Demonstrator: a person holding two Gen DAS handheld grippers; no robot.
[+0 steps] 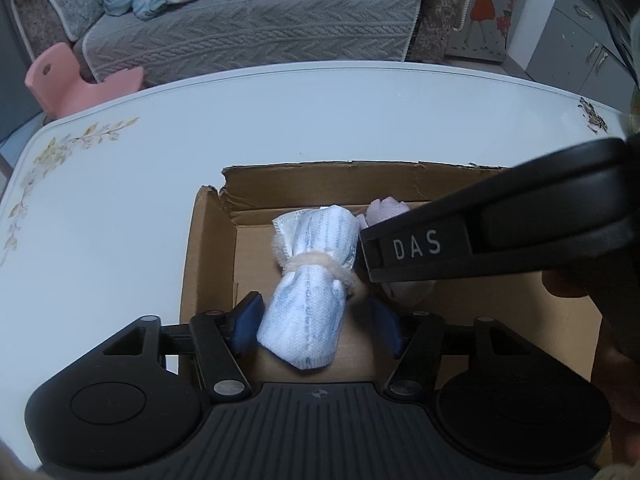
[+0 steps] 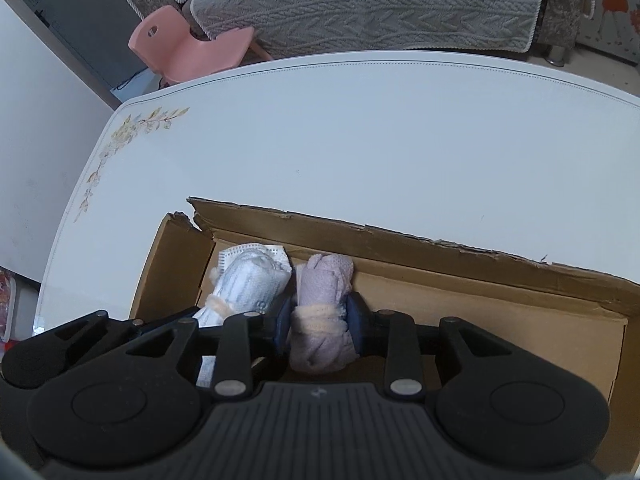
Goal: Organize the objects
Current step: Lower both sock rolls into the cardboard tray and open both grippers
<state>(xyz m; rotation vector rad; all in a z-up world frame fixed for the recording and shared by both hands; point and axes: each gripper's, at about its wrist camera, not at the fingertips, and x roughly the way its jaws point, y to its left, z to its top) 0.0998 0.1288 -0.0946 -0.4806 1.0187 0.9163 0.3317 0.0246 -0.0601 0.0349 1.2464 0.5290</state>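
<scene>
Black gripper bodies fill the near edge of both wrist views, each looking down into an open cardboard box (image 1: 212, 248) that sits on a white table (image 1: 160, 168). Nearest in the left view, the left gripper (image 1: 318, 322) has its blue-padded jaws spread. A white-and-blue rolled cloth bundle (image 1: 310, 284), tied round the middle with a cream band, lies between them. The right pad stands clear of the bundle; the left pad is just beside it, and whether it touches cannot be told. Just to the right, the right gripper (image 2: 320, 320) reaches into the same box, its arm crossing the left view with the letters DAS on it. Its jaws pinch a lilac rolled cloth bundle (image 2: 322, 320) at its cream tie, with both pads against the cloth. Both bundles lie side by side in the far left corner of the box, white-and-blue on the left, lilac on the right, close together. Along the far wall of the box the top edge is torn and ragged. Beyond the box, the table stretches bare, with pale flower prints at its corners. Farther off stand a pink plastic chair (image 2: 188, 48) and a grey quilted sofa (image 1: 248, 16) with light blue fabric heaped on it.
</scene>
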